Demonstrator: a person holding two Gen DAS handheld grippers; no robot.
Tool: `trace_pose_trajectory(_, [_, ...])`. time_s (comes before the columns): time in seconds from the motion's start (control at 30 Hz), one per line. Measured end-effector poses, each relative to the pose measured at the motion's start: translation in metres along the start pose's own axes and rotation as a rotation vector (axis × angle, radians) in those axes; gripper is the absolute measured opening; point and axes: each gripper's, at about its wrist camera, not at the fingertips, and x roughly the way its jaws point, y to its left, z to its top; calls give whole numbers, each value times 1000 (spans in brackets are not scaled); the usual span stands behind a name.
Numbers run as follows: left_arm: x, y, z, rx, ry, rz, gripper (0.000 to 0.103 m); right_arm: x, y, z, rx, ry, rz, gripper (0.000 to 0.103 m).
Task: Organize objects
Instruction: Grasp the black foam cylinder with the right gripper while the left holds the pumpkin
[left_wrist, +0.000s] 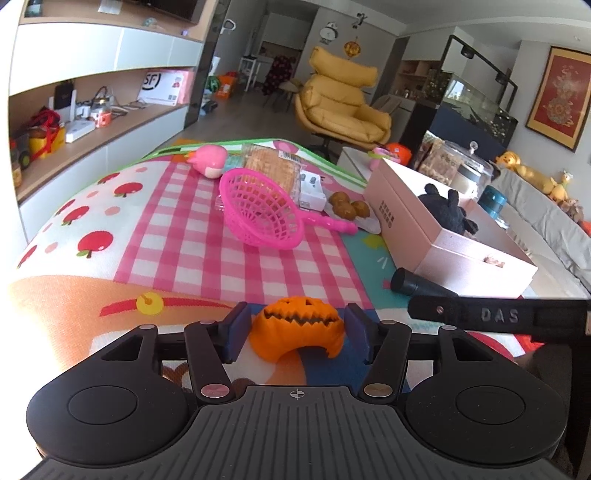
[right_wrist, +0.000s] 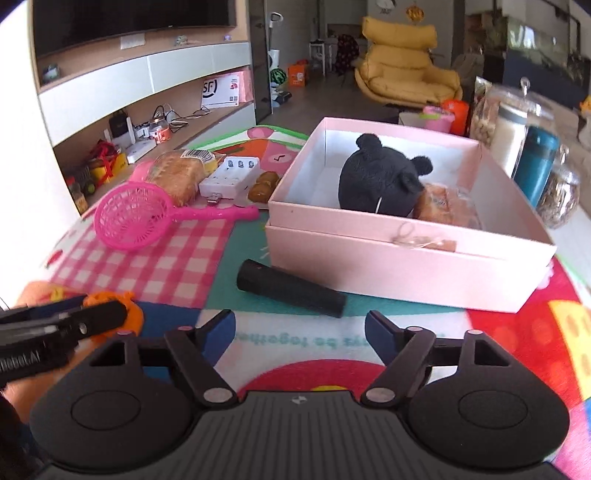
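Note:
An orange jack-o'-lantern pumpkin (left_wrist: 295, 325) sits low over the play mat between the pads of my left gripper (left_wrist: 297, 317), which is shut on its two sides. The right wrist view shows that gripper (right_wrist: 110, 314) at the left edge with the pumpkin (right_wrist: 129, 314) in it. My right gripper (right_wrist: 299, 325) stands open over the mat with nothing between its fingers. Just ahead of it lies a black tube (right_wrist: 291, 288). Beyond the tube is an open pink box (right_wrist: 406, 266) holding a black plush toy (right_wrist: 376, 177) and a wrapped bread packet (right_wrist: 439, 206).
On the mat to the left lie a pink plastic sieve (right_wrist: 129, 218), a bag of bread (right_wrist: 177, 177), a white charger (right_wrist: 229, 177), brown balls (right_wrist: 264, 184) and a pink toy (left_wrist: 210, 160). Glass jars (right_wrist: 517, 122) and a teal bottle (right_wrist: 535, 162) stand right of the box.

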Motion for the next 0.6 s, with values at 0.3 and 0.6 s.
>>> trace_pose_trajectory(0.3, [1,-2,0,1,3,12,63,28,26,14,-20,21,-112,75])
trace_pose_trajectory(0.6, [3,-17,1,92,47,73,64,-38,-4,-13,-171,-79,-41,75])
